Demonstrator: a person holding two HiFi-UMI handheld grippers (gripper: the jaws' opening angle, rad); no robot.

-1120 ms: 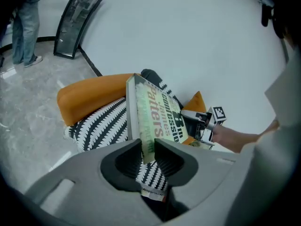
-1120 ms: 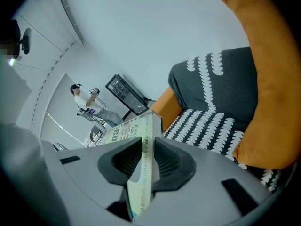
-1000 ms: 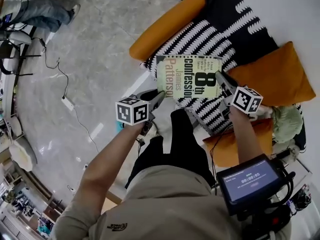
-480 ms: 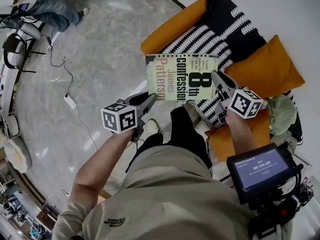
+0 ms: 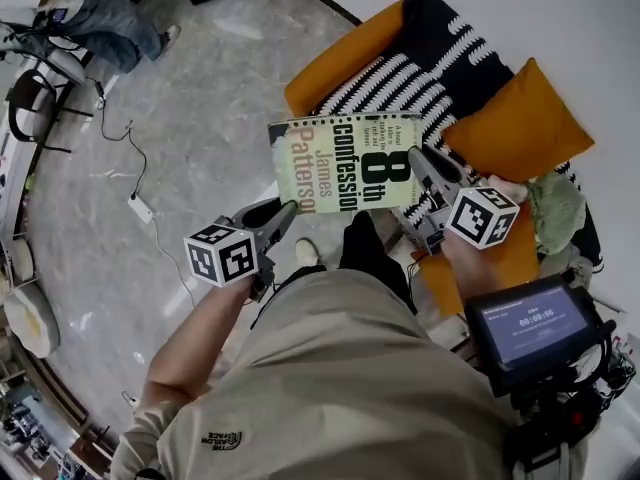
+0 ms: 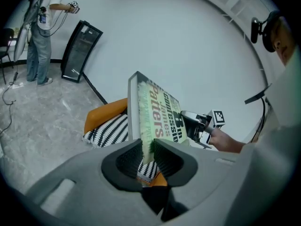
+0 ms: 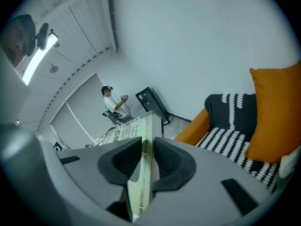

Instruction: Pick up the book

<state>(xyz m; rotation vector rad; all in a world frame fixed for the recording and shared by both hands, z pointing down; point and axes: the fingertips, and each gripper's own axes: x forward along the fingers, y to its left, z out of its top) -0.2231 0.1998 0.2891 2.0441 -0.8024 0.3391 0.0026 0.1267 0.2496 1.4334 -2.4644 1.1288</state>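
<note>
Presently, book: the pale green paperback book (image 5: 345, 163) hangs in the middle of the head view, cover up, apart from the chair behind it.
Left gripper: the left gripper (image 5: 283, 213) pinches the book's lower-left edge; the left gripper view shows its dark pads (image 6: 129, 159) pressed on the cover and back.
Right gripper: the right gripper (image 5: 422, 166) clamps the opposite, right-hand edge; the right gripper view shows the page edge (image 7: 142, 187) squeezed between its jaws.
Only in the head view: both marker cubes, the person's arms and the whole printed cover together.
Only in the left gripper view: the book (image 6: 157, 114) seen nearly edge-on and tilted, with the right gripper (image 6: 190, 124) at its far end.
Only in the right gripper view: the book's spine running away toward a person (image 7: 113, 105) at centre left.
Chair: an orange armchair with a black-and-white patterned throw (image 5: 340, 53) fills the upper right, an orange square cushion (image 5: 515, 123) leaning at its right.
Open room: grey marble floor (image 5: 180, 118) spreads across the left half, crossed by a thin cable (image 5: 125, 153).
Limits: a white wall (image 6: 188, 41) stands behind the chair.
</note>
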